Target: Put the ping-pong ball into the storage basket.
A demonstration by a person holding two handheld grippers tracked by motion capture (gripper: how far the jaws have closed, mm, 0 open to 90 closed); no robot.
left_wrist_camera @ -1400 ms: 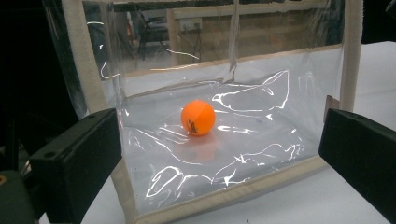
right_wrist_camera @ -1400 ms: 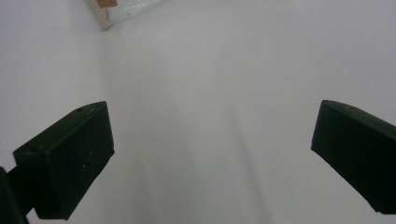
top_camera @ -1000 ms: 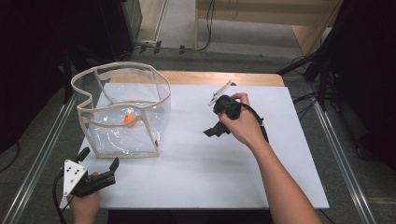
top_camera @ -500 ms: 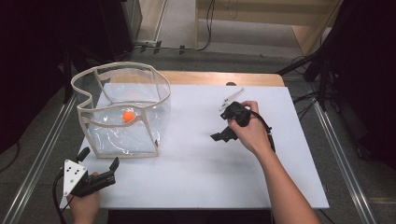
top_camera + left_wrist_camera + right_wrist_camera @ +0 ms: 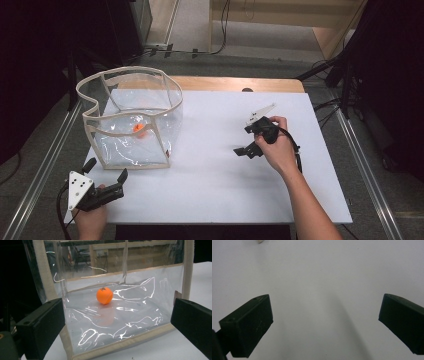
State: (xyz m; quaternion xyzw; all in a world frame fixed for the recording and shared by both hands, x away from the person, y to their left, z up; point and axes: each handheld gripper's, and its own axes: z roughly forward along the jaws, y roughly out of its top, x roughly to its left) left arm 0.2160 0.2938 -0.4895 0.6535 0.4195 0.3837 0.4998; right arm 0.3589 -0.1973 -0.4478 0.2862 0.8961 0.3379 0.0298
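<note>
Your left gripper (image 5: 106, 172) sits at the near left corner of the white table (image 5: 215, 200), jaws spread wide apart and holding nothing, and it looks straight at the near wall of the clear plastic bag with cream fabric edging (image 5: 131, 120). In the left gripper view the small orange ball (image 5: 104, 295) rests on the floor of that bag (image 5: 120, 322), beyond the transparent wall and roughly centred between the two jaws, a little toward the left one. Your right gripper (image 5: 248, 148) hangs over bare table well to the right of the bag, jaws likewise wide apart and empty, pointing down at the white surface (image 5: 317, 277). So the ball (image 5: 138, 128) lies ahead of your left gripper and much nearer to it than to the right, but the plastic wall stands between them; the bag's mouth opens upward, so any reach for the ball would likely have to come over the cream rim rather than straight forward.
</note>
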